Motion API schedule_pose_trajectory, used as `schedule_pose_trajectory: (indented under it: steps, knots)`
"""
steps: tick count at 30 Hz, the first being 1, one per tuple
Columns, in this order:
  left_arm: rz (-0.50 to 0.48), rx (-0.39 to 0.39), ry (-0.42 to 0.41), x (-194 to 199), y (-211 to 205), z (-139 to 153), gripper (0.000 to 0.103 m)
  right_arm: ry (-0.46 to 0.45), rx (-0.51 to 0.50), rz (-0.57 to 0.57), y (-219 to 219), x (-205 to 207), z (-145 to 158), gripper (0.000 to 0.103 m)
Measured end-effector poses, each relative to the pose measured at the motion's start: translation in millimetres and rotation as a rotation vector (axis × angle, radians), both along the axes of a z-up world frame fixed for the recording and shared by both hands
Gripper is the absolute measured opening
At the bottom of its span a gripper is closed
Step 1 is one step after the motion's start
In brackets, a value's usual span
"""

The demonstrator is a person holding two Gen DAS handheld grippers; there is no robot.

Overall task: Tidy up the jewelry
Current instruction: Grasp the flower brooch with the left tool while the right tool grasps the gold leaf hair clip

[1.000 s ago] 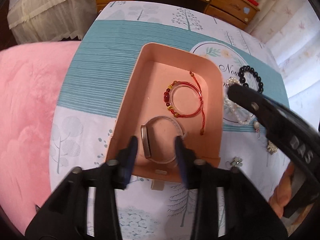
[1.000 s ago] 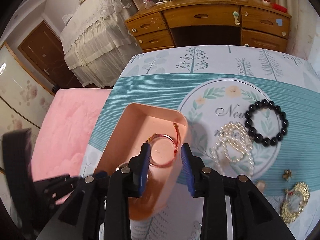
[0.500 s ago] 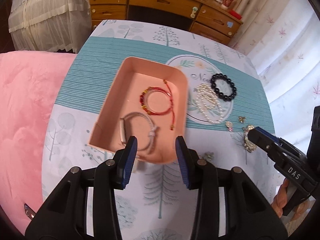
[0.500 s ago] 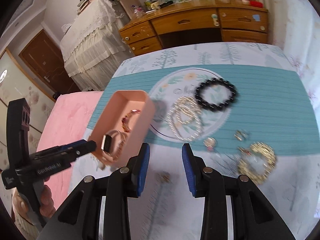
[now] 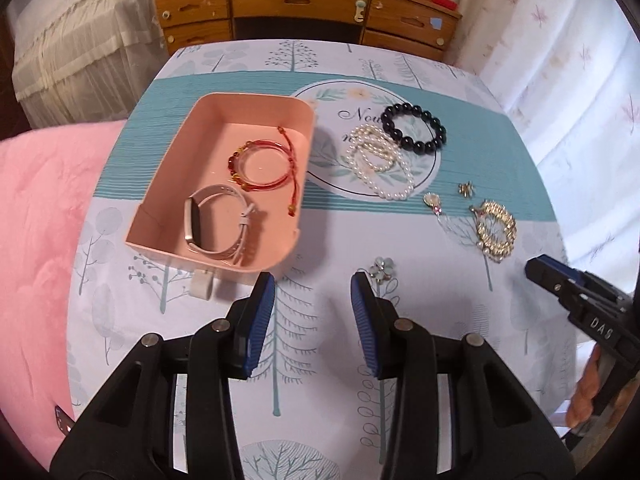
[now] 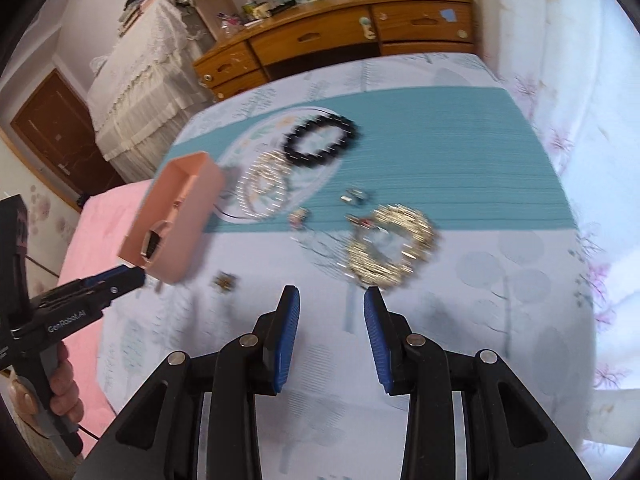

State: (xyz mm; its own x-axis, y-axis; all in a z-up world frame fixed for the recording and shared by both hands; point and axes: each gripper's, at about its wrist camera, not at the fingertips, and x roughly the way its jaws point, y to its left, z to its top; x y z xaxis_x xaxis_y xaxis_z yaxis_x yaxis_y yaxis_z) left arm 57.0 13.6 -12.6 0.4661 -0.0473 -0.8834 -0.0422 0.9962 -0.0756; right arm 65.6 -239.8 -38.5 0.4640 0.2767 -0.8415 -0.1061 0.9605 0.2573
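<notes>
A pink box (image 5: 160, 216) sits on the table and holds a red cord bracelet (image 5: 262, 166) and a white watch band (image 5: 216, 224). To its right lie a pearl strand (image 5: 380, 164), a black bead bracelet (image 5: 414, 128), a gold bracelet (image 5: 496, 232), small earrings (image 5: 434, 202) and a flower piece (image 5: 382, 270). My left gripper (image 5: 312, 300) is open and empty, just in front of the box. My right gripper (image 6: 331, 312) is open and empty, just in front of the gold bracelet (image 6: 390, 246). The right wrist view is blurred.
The table has a tree-print cloth (image 5: 304, 360) with a teal band. A pink blanket (image 5: 36, 240) lies to the left. A wooden desk (image 5: 304, 4) stands behind the table. A curtain (image 5: 580, 80) hangs to the right. A small white tag (image 5: 202, 284) lies by the box front.
Both grippers have pulled back from the box toward the near edge of the table. The right gripper has swung right and now faces the gold bracelet. The watch band stays in the box.
</notes>
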Motion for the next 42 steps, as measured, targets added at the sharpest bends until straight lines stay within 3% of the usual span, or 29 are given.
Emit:
schedule_pose_trajectory:
  steps: [7, 28, 35, 42]
  knots:
    - [-0.056, 0.035, -0.063, -3.0, -23.5, -4.0, 0.036, 0.031, -0.022, -0.063, -35.4, -2.2, -17.3, 0.034]
    - [-0.094, 0.015, 0.029, 26.6, -38.0, -45.5, 0.036, 0.078, 0.057, -0.198, -36.6, 52.5, -50.3, 0.033]
    - [-0.098, 0.018, 0.021, 30.5, -37.6, -48.2, 0.036, 0.061, -0.072, -0.219, -19.3, 68.0, -51.7, 0.019]
    - [-0.122, 0.014, 0.019, 33.0, -41.9, -48.8, 0.036, 0.022, -0.191, -0.181, -1.9, 68.8, -54.2, 0.012]
